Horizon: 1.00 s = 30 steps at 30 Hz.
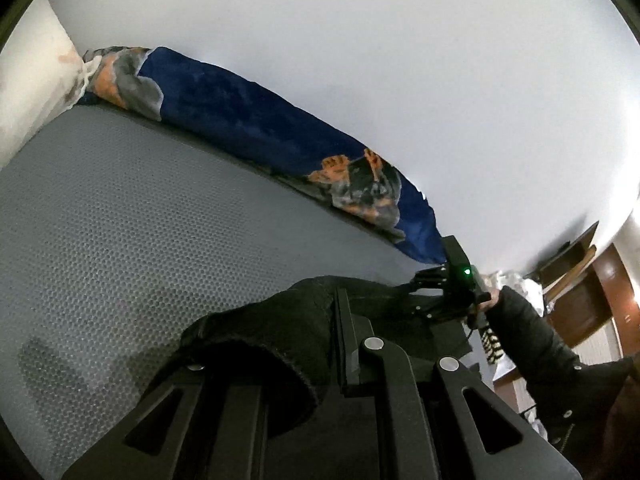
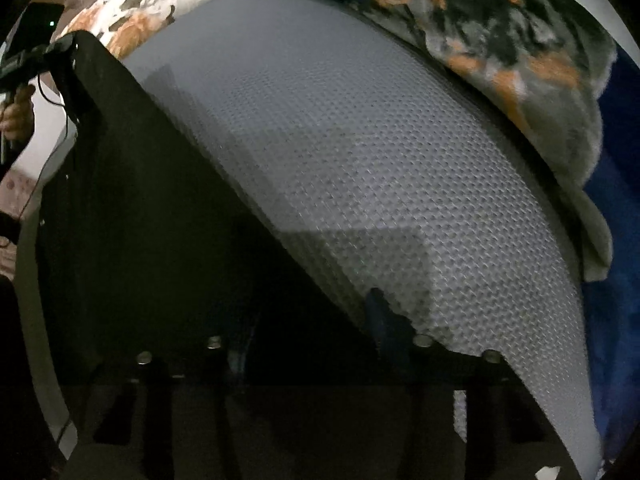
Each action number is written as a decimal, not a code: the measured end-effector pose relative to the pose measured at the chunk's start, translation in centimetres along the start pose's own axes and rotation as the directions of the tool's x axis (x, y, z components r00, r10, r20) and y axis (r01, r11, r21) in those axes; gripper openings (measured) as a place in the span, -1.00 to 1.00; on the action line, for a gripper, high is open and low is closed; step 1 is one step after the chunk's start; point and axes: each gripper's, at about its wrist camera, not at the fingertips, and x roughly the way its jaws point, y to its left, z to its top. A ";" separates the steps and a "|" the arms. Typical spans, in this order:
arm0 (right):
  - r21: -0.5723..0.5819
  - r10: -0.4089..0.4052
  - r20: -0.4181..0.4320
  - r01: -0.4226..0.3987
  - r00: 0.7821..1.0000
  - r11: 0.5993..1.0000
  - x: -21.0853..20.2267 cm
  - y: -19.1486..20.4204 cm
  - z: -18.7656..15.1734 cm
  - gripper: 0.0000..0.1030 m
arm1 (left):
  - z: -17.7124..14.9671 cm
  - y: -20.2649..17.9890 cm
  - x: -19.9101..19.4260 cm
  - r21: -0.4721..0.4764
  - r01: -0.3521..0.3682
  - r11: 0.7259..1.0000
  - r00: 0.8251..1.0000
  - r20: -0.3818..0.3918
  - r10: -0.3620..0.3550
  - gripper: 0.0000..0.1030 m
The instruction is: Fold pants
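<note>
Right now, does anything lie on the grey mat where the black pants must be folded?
Nothing visible does: the mat beside the pants is bare; the blue blanket lies only along its far edge.

Black pants [image 1: 256,332] seemingly pinched in left hand-held gripper [image 1: 340,360], above grey mattress [image 1: 120,208]

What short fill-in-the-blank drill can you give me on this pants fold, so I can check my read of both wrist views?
1. The pants are ____ in colour.
2. The pants lie on a textured ____ mat.
3. The left gripper has its jaws shut on a bunched part of the ____.
4. Along the wall lies a blanket that is mostly dark ____.

Missing words: black; grey; pants; blue
</note>
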 end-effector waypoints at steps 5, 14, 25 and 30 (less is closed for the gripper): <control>0.039 -0.052 0.004 0.052 0.999 0.998 -0.8 -0.3 -1.6 -0.61 | 0.0 -0.4 0.4 0.005 -0.020 1.000 1.000 -0.003 0.020 -0.80; 0.192 -0.389 0.130 0.362 0.912 0.912 -4.4 4.9 -5.2 -0.84 | 0.0 0.1 0.6 0.031 -0.054 0.998 0.999 -0.006 0.054 -0.81; 0.373 -0.576 0.186 0.485 0.796 0.791 -11.5 15.1 -8.5 -0.86 | -2.1 -0.7 -3.3 0.137 -0.007 0.991 0.999 -0.052 0.015 -0.78; 0.424 -0.568 0.177 0.459 0.804 0.781 -11.9 19.8 -11.8 -0.87 | -5.5 -1.3 -5.8 0.169 0.037 0.985 0.993 -0.115 -0.018 -0.74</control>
